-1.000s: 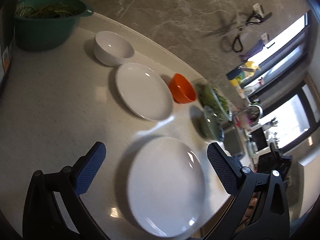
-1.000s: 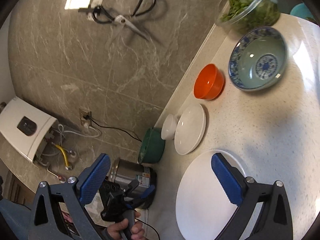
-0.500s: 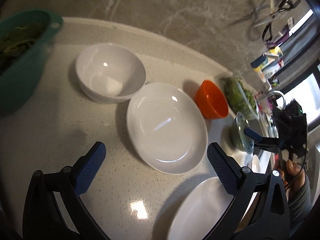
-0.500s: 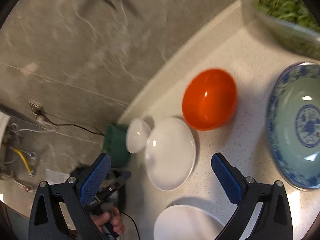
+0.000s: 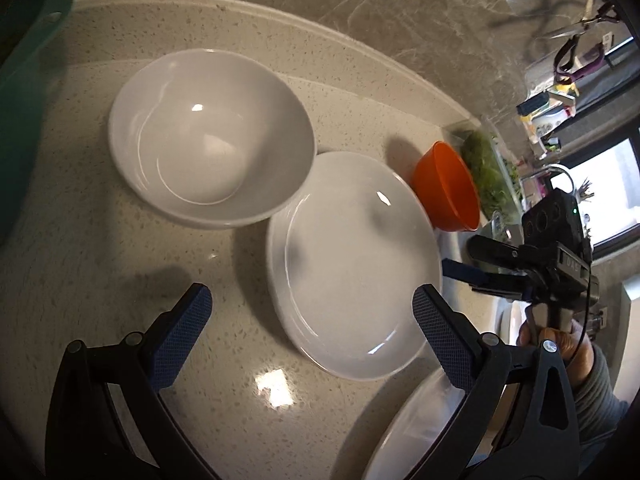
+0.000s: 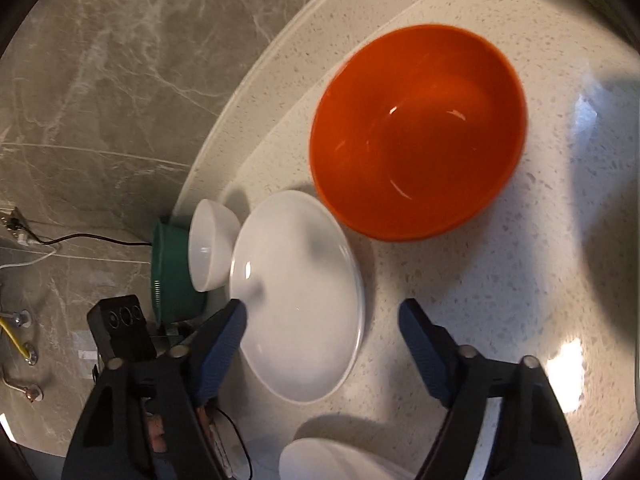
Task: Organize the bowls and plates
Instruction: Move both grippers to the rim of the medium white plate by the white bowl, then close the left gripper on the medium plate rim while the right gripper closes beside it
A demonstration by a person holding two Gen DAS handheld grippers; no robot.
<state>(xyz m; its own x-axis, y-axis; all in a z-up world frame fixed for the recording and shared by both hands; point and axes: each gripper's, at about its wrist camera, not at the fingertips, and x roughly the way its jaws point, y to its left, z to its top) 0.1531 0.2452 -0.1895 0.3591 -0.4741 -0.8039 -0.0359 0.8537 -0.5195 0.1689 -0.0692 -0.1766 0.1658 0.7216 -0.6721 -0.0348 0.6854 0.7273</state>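
A white bowl (image 5: 208, 136) stands at the back left of the counter, and a shallow white plate (image 5: 352, 264) touches its right side. An orange bowl (image 5: 448, 188) sits just right of that plate. My left gripper (image 5: 312, 316) hangs open over the plate's near edge and holds nothing. In the right wrist view the orange bowl (image 6: 416, 132) fills the upper right. My right gripper (image 6: 324, 336) hovers over the white plate (image 6: 300, 292). Its jaws are closing, with no pad pressing on anything. A second white plate (image 6: 332, 460) shows at the bottom edge.
A green colander (image 5: 24, 100) stands at the far left against the marble wall. Behind the orange bowl is a clear container of greens (image 5: 492, 176). Scissors (image 5: 580, 28) hang on the wall. A hand (image 5: 560, 340) holds the right gripper's handle.
Both grippers have moved forward and down toward the dishes. The white bowl and plate loom larger on the left, the orange bowl on the right. The right jaws have narrowed.
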